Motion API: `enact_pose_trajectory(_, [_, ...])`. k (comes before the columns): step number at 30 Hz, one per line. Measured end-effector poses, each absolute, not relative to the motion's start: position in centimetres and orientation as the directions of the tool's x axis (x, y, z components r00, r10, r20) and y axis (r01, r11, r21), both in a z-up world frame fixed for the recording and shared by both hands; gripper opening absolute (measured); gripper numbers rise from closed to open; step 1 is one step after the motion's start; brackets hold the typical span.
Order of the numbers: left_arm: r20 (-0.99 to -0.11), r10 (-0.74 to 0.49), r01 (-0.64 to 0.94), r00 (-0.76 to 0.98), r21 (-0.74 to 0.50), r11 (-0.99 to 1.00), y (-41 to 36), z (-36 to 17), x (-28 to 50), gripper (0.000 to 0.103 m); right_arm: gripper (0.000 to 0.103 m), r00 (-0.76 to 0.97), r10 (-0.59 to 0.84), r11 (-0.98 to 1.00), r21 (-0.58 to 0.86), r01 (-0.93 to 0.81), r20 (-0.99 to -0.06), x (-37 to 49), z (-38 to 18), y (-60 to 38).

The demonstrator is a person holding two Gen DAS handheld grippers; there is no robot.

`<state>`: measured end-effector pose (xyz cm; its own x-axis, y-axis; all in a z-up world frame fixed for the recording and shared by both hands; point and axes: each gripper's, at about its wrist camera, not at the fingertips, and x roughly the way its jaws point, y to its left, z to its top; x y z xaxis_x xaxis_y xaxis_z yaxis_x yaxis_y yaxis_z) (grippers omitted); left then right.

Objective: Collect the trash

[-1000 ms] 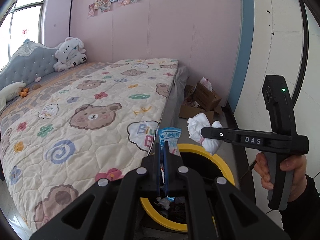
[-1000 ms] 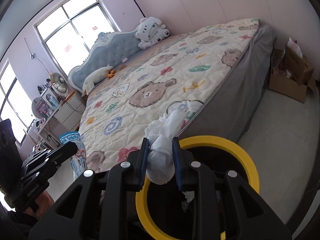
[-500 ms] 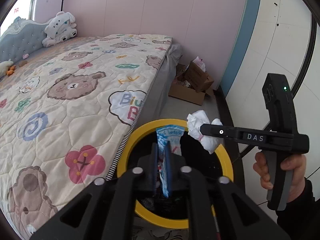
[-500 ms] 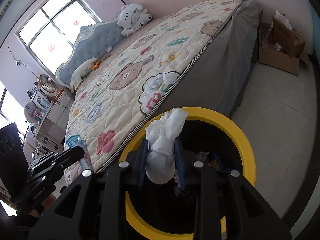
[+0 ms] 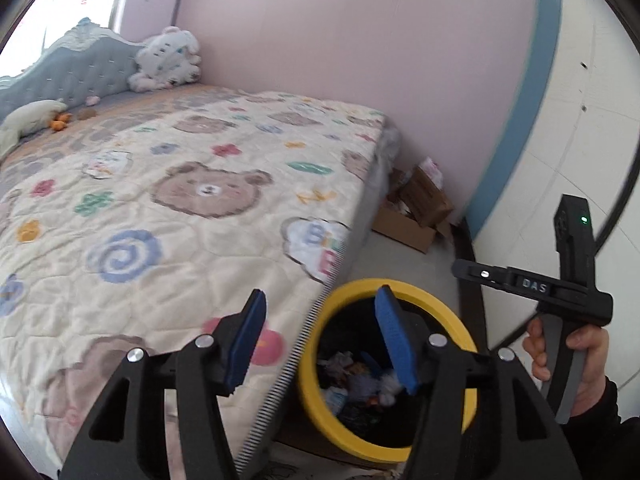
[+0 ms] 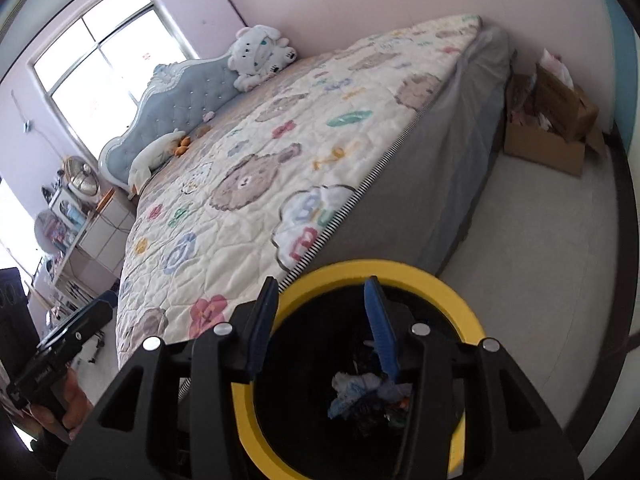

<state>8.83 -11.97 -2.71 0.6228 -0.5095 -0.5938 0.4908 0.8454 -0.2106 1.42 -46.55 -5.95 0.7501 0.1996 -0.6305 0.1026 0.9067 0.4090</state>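
Jaws on both the left gripper (image 5: 320, 334) and right gripper (image 6: 320, 322) stood wide apart, holding nothing. Crumpled trash (image 6: 362, 390) lay inside the yellow-rimmed bin (image 6: 448, 292) beneath them. Bin sat just beside the bed (image 6: 280, 152), at 10 o'clock. Cardboard box (image 6: 548, 140) at 2 o'clock, against the wall.

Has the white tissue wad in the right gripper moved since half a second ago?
Yes. The right gripper is now open and empty above the yellow-rimmed bin; a pale wad like it lies down inside with the other trash.
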Motion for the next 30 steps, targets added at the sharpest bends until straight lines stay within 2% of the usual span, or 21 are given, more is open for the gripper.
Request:
enact_pose_trajectory(10, [-0.556,-0.266,0.21,0.787,-0.164,0.964,-1.3,-2.7,10.9,0.054,0.044,0.736,0.29,0.943,0.315,-0.109,-0.612,10.3,-4.6,-33.9])
enact_pose_trajectory(12, [-0.548,-0.226,0.171,0.806,-0.15,0.974,0.3,-2.8,10.9,0.059,0.044,0.746,0.271,0.953,0.276,-0.122,-0.608,11.6,-4.4,-31.6])
enact_pose_trajectory(16, [-0.516,-0.161,0.102,0.841,-0.142,0.985,3.0,-2.5,10.5,0.068,0.06,0.765,0.256,0.96,0.248,-0.13,-0.591,13.6,-4.0,-28.2])
enact_pose_trajectory(18, [-0.506,-0.15,0.08,0.85,-0.157,0.984,4.0,-2.4,10.3,0.074,0.063,0.785,0.24,0.964,0.238,-0.122,-0.571,14.1,-3.4,-27.1])
enact_pose_trajectory(20, [-0.493,-0.143,0.066,0.858,-0.171,0.983,5.1,-2.3,10.0,0.079,0.08,0.805,0.227,0.967,0.224,-0.12,-0.548,14.0,-2.8,-26.4])
enact_pose_trajectory(23, [-0.471,-0.114,0.039,0.875,-0.166,0.985,5.9,-2.0,9.6,0.085,0.092,0.839,0.198,0.974,0.196,-0.111,-0.508,13.5,-1.8,-25.5])
enact_pose_trajectory(24, [-0.465,-0.106,0.031,0.879,-0.166,0.986,6.2,-2.0,9.5,0.089,0.094,0.848,0.184,0.977,0.187,-0.102,-0.498,13.3,-1.5,-25.3])
enact_pose_trajectory(27, [-0.429,-0.097,0.019,0.898,-0.183,0.983,6.9,-1.8,8.7,0.094,0.095,0.876,0.15,0.982,0.172,-0.078,-0.459,12.7,-1.0,-25.0])
enact_pose_trajectory(30, [-0.395,-0.085,0.007,0.915,-0.195,0.981,7.5,-1.6,7.9,0.095,0.095,0.896,0.138,0.984,0.164,-0.074,-0.422,12.0,-0.7,-24.7])
